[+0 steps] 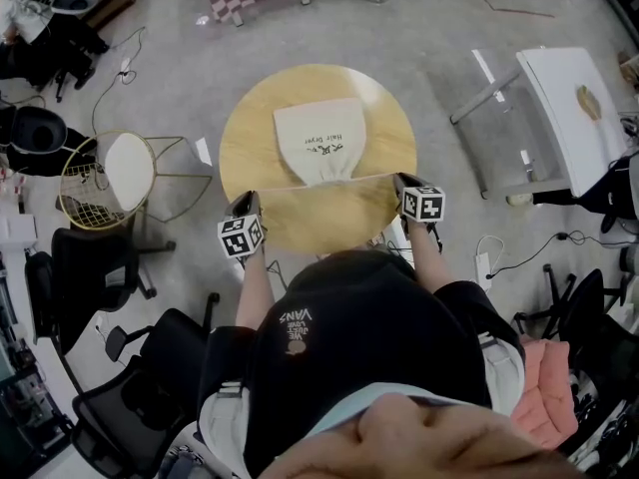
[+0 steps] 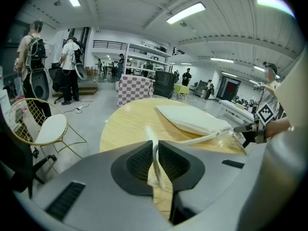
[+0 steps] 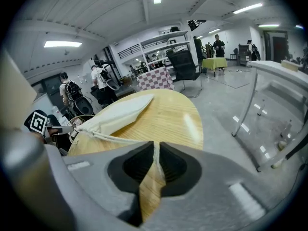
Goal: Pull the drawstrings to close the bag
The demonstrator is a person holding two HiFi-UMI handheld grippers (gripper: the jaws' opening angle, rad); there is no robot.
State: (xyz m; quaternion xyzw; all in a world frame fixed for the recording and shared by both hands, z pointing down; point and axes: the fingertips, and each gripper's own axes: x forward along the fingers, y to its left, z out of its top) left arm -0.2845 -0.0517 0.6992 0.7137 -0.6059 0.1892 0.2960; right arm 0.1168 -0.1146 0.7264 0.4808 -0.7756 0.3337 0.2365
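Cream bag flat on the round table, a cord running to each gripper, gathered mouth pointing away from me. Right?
Not quite: the head view shows the gathered mouth pointing toward you, between the left gripper and right gripper. The rest holds: cream bag flat on the round table, a cord running to each gripper.

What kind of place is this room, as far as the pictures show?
Probably a large open lab or workshop hall: ceiling strip lights, office chairs, loose cables on the concrete floor.
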